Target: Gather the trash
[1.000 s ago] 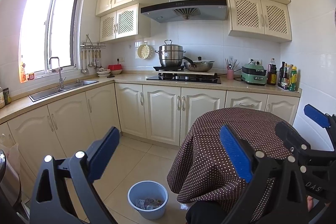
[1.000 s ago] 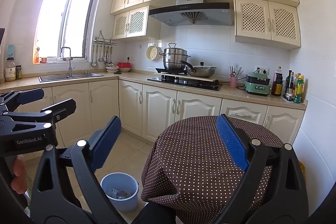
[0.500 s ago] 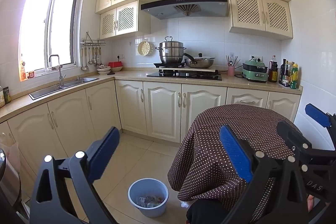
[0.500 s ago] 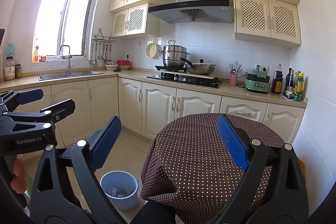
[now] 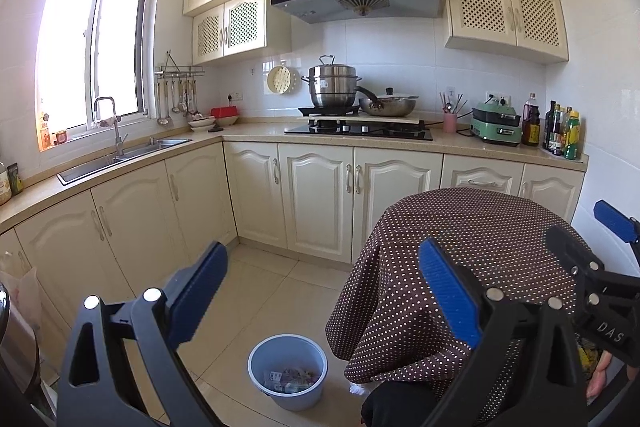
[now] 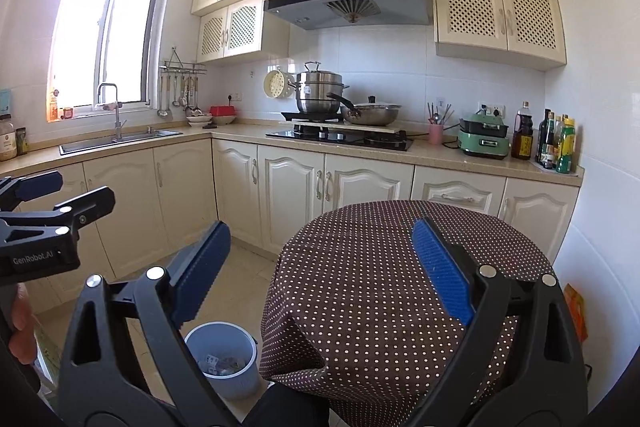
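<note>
Left wrist view: left gripper (image 5: 322, 291) held high with fingers spread wide and empty, aimed over floor and bin, likely scanning for litter. Right wrist view: right gripper (image 6: 320, 259) likewise wide apart, nothing between the fingers, poised above the dotted tablecloth (image 6: 384, 267) on the round desk. Blue bin (image 5: 287, 371) on the floor just beside the cloth's hanging edge, already holding scraps, possibly wrappers, too small to tell. Bare cloth top; space under it hidden

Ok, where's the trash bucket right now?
The blue bucket stands on the tiled floor, low in both wrist views, just left of the round table with the dotted cloth. It already holds some scraps.
</note>
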Tool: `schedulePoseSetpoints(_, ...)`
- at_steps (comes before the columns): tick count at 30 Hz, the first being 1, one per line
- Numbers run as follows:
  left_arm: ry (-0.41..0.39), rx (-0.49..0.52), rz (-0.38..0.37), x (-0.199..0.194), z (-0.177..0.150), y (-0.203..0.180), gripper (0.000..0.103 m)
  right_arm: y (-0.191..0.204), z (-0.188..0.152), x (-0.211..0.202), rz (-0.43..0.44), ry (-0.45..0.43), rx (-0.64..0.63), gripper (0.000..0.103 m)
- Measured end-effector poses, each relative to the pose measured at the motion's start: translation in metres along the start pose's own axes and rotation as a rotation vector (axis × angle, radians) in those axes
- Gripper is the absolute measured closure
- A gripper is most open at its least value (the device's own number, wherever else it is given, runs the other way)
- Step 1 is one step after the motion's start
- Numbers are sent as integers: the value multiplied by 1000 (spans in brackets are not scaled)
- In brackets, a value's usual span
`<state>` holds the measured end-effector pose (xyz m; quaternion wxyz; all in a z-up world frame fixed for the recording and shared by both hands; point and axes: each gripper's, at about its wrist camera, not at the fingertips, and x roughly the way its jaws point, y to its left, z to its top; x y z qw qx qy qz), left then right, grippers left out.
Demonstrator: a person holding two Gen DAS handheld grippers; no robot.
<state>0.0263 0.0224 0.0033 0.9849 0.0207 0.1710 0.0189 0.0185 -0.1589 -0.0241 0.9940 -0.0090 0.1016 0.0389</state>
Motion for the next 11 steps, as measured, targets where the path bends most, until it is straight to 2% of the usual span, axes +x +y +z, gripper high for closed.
schedulePoseSetpoints(6,47,18,19,29,-4,-3,8,-24,-12,30,-44,49,24,12)
schedulePoseSetpoints(11,108,31,43,62,-12,-5,9,-57,-23,64,-126,112,21,12)
